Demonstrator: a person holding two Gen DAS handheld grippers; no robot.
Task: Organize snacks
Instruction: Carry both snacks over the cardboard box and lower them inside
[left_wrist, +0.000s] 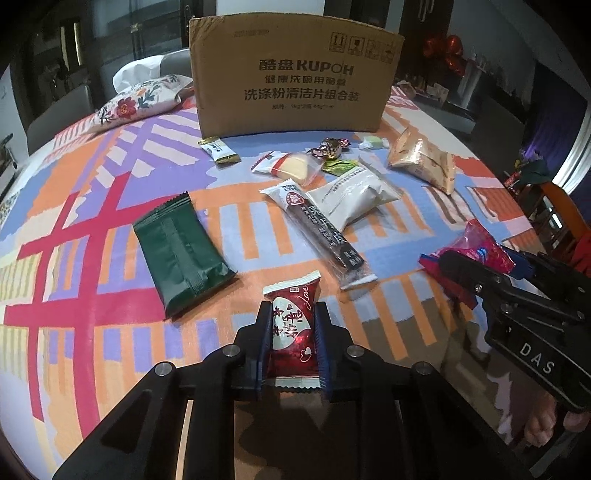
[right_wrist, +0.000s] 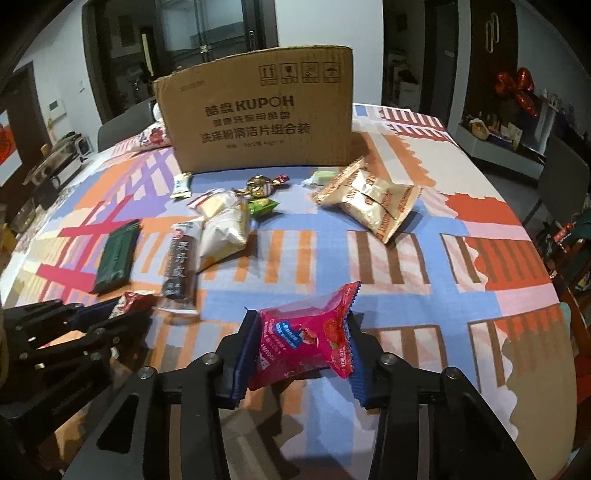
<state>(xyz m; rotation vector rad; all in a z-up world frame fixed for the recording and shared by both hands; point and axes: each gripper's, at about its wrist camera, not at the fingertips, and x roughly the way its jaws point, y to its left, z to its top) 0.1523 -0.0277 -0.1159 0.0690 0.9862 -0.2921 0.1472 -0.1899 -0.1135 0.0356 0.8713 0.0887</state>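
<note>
Bright blocks of orange, blue, purple and pink cover the tablecloth (left_wrist: 92, 229) on a table in a dim room with dark doors behind. Near the far edge stands a cardboard box (left_wrist: 291, 77), upright, printed side facing the cameras, with a flowered cushion (left_wrist: 140, 101) lying just beside its left end.

Loose snacks lie on the cloth in front of the box. Toward the left edge lies a dark green packet (left_wrist: 181, 254), flat and apart from the others. Near the middle, a long dark bar (left_wrist: 321, 232) lies touching a white pouch (left_wrist: 354, 195). Behind them are a cake slice in a clear wrapper (left_wrist: 291, 168), a small green sachet (left_wrist: 338, 166), a gold foil candy (left_wrist: 330, 146), a small white-and-gold bar (left_wrist: 219, 149) and a pale green sweet (left_wrist: 373, 142), all close to the foot of the box. To the right lie beige biscuit packs (right_wrist: 373, 201), overlapping.

Closer to the near edge, the left gripper (left_wrist: 291, 332) pinches a dark red heart-printed snack (left_wrist: 293, 332) between its blue pads, the packet standing lengthwise with its white crimped ends showing past the fingers. The right gripper (right_wrist: 303, 343) clamps a pink strawberry packet (right_wrist: 306, 336) by its sides, held clear of the cloth and tilted, toward the right of the table.
</note>
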